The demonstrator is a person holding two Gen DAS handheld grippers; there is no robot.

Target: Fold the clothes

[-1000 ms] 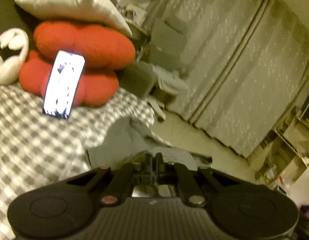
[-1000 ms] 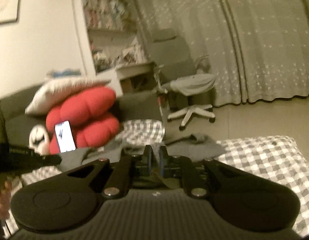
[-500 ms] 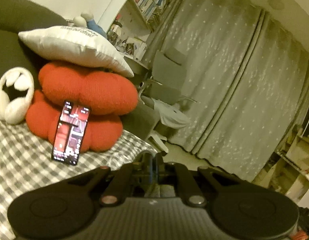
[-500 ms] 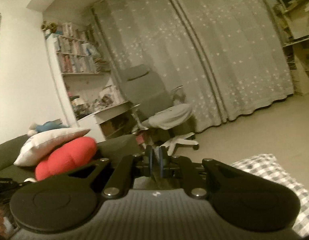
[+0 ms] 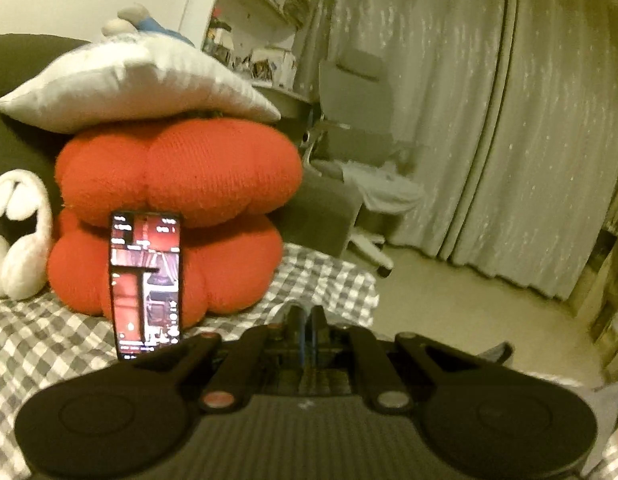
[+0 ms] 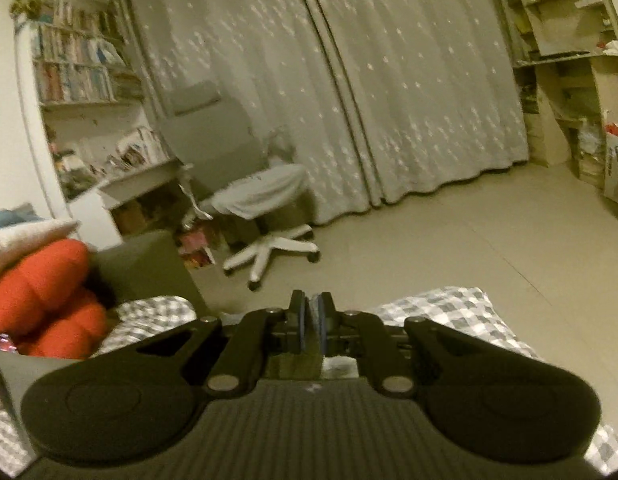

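1. Left claw point(image 5: 305, 316): fingers pressed close together; whether cloth is pinched between them cannot be told.
2. Right claw point(image 6: 311, 312): likewise clenched, its grip hidden.
3. A grey garment point(image 5: 605, 400) shows only as a sliver at the bed's point(image 5: 49, 344) right edge, below the claws.
4. Judged soft, light and limp; best pinched at a hem or corner.
5. Checked bedcover; plump red knit cushions point(image 5: 177, 184).

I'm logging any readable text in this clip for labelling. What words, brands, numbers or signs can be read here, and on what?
None can be read.
Phone leaning on the red cushions: lit screen with small captions, too blurred.
Books on the shelves: spines too small and blurred.
White pillow: no print legible.
Left gripper and right gripper: only a small unreadable mark on each body.
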